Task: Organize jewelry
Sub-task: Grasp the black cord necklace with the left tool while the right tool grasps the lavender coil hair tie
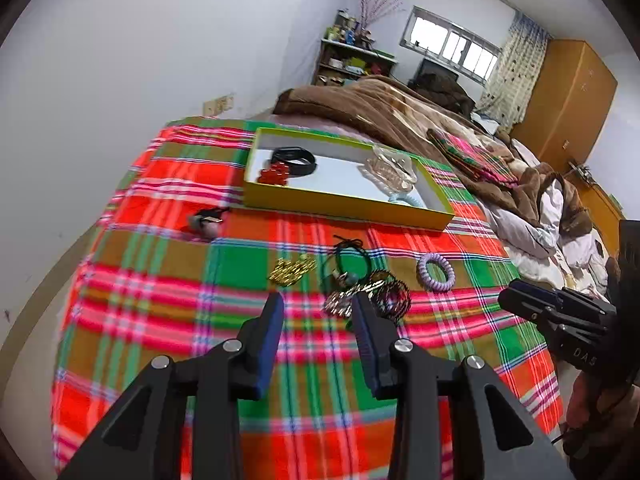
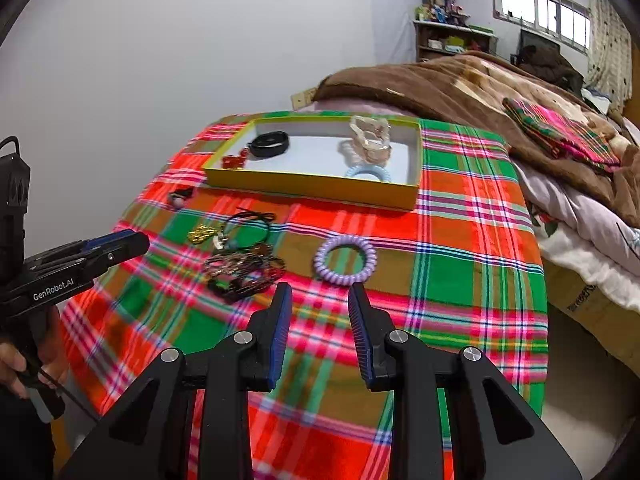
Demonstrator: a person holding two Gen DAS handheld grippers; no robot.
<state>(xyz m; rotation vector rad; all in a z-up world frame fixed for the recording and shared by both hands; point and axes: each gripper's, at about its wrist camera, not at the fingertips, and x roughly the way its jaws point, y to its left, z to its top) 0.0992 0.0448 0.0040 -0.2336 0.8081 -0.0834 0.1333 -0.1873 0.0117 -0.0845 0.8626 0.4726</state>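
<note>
A yellow box (image 1: 344,204) (image 2: 312,188) lies on the plaid cloth; it holds a black band (image 1: 294,159), red beads (image 1: 273,174), a clear clip (image 1: 390,170) and a pale blue coil tie (image 2: 368,173). In front of it lie a purple coil tie (image 1: 436,271) (image 2: 345,259), a pile of dark bracelets (image 1: 370,296) (image 2: 240,270), a gold piece (image 1: 290,270) (image 2: 201,234), a black cord (image 1: 346,256) and a small grey-black item (image 1: 206,220). My left gripper (image 1: 316,304) is open above the cloth, just short of the bracelets. My right gripper (image 2: 320,294) is open, just short of the purple tie.
The plaid cloth (image 2: 460,240) covers a table beside a bed with a brown blanket (image 2: 460,84). A folded plaid cloth (image 2: 560,132) lies on the bed. A white wall stands to the left; a shelf (image 1: 352,60) and wardrobe (image 1: 568,92) stand far back.
</note>
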